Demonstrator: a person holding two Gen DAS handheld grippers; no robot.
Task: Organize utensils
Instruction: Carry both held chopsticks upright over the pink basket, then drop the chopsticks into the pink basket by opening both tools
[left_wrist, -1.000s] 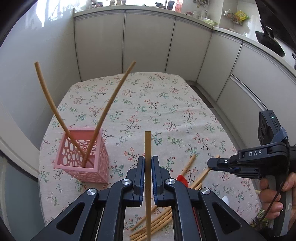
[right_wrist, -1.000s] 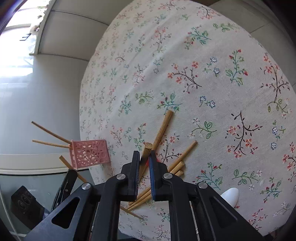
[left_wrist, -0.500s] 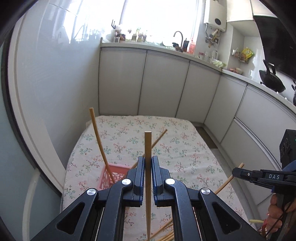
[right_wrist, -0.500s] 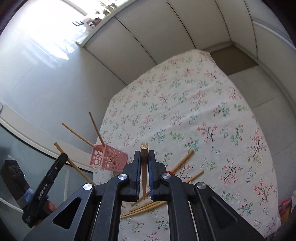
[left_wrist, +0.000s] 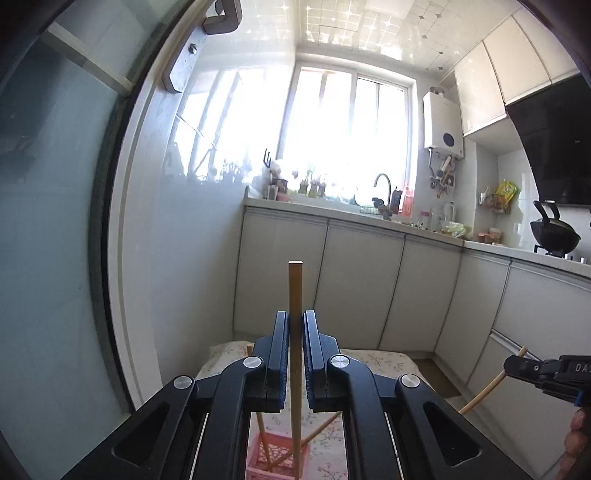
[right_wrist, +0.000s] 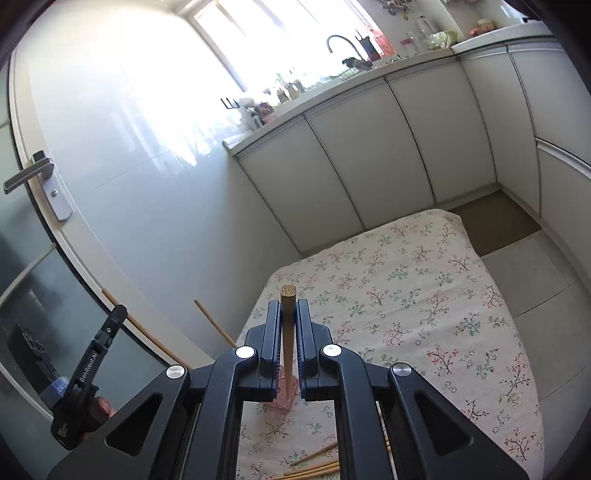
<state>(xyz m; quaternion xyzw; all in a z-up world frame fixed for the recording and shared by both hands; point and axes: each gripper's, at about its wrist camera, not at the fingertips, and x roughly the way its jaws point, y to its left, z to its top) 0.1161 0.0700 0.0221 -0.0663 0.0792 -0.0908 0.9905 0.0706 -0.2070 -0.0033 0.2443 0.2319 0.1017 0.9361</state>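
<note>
My left gripper (left_wrist: 295, 319) is shut on a bamboo chopstick (left_wrist: 295, 288) that stands upright between its jaws, above the pink perforated basket (left_wrist: 275, 456). Two chopsticks (left_wrist: 320, 424) lean inside the basket. My right gripper (right_wrist: 288, 308) is shut on another chopstick (right_wrist: 287, 295), held high over the floral tablecloth (right_wrist: 406, 295), with the basket (right_wrist: 287, 400) showing below its jaws. Each gripper appears in the other's view: the right gripper (left_wrist: 512, 363) at the far right with its chopstick (left_wrist: 487, 387), the left gripper (right_wrist: 119, 313) at the far left.
Several loose chopsticks (right_wrist: 314, 466) lie on the cloth near the front. White cabinets (right_wrist: 369, 147) line the far side and right of the table. A door with a metal handle (right_wrist: 29, 173) and a glass panel stand close on the left. A hand (left_wrist: 576, 439) grips the right tool.
Both grippers rose and tilted upward, so the views swung from the table toward the cabinets and window. The right gripper rolled and lifted its chopstick off the pile; the left kept its chopstick.
</note>
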